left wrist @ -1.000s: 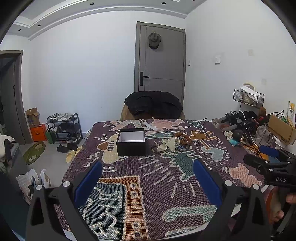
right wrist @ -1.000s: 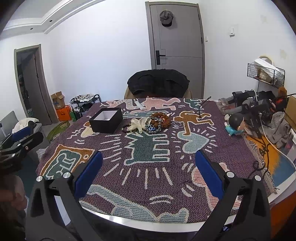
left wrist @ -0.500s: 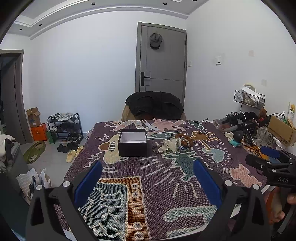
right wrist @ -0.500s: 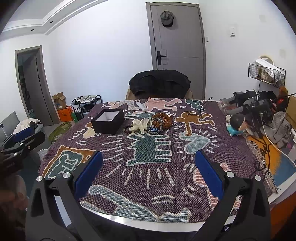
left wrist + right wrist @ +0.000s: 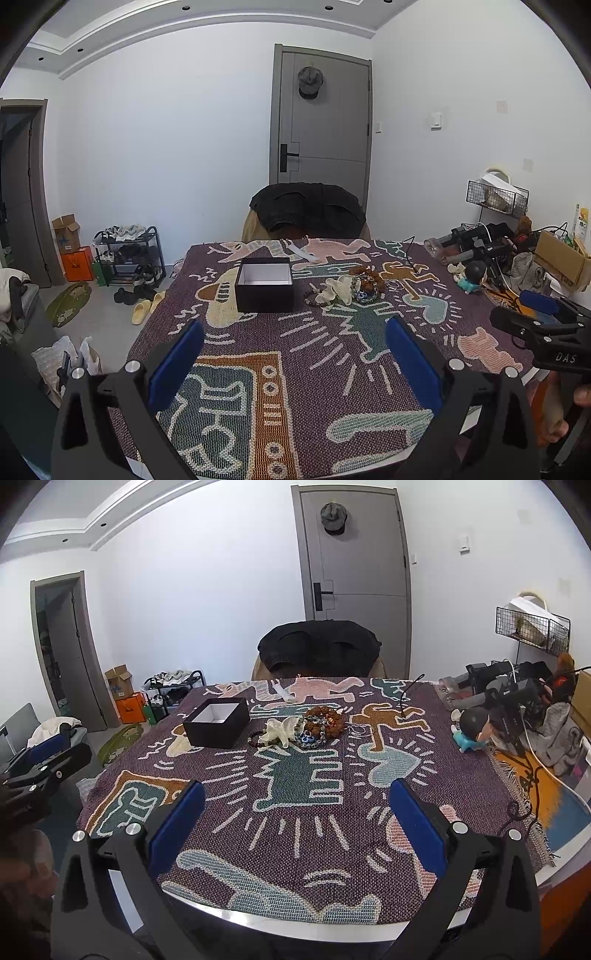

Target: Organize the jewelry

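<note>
An open black box (image 5: 264, 284) with a white inside stands on the patterned cloth at mid-table; it also shows in the right wrist view (image 5: 217, 722). Right of it lies a heap of jewelry (image 5: 349, 288): a cream piece, brown bead bracelets and blue beads, also in the right wrist view (image 5: 303, 728). My left gripper (image 5: 293, 354) is open and empty, above the table's near edge. My right gripper (image 5: 295, 819) is open and empty, above the near edge further right. Each gripper shows from the side in the other's view (image 5: 543, 332) (image 5: 40, 764).
A chair draped with a black jacket (image 5: 308, 212) stands at the far side. A small figurine (image 5: 472, 729), cables and equipment (image 5: 517, 698) crowd the table's right edge. A shoe rack (image 5: 127, 254) and boxes stand on the floor to the left.
Both views have shifted slightly; the box and jewelry sit a touch closer and lower in frame. Both grippers stay open and empty.
</note>
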Available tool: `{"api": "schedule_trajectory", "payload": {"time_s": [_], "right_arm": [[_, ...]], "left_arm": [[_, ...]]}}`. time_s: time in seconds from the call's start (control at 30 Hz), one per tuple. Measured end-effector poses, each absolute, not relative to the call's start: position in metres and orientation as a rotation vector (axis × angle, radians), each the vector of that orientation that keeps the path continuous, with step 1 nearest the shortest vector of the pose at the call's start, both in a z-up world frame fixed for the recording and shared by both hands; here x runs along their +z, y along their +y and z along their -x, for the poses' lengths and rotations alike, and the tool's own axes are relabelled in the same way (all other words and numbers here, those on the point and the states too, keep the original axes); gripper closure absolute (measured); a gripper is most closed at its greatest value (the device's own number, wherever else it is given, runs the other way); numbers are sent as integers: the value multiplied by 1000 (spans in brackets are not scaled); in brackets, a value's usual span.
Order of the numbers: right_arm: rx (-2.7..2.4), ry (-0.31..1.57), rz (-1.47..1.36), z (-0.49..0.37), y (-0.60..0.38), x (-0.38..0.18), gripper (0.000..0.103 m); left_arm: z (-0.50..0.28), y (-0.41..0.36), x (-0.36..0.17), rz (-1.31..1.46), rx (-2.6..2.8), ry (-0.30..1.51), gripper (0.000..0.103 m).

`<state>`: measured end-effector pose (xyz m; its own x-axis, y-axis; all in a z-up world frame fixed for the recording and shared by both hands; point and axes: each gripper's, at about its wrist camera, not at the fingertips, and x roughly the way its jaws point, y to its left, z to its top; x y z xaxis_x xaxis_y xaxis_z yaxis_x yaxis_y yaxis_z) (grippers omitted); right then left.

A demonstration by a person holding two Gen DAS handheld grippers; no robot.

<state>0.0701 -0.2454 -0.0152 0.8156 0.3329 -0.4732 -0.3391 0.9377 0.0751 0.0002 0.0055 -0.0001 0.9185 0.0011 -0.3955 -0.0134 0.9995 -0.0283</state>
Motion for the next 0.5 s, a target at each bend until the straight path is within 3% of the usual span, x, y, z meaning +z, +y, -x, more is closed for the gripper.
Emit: {"api": "schedule_trajectory", "payload": {"time_s": [0.5], "right_arm": [[410, 508, -5, -78, -246, -11, 4]], "left_arm": [[-8, 9, 2, 20, -13, 414, 8]]}}
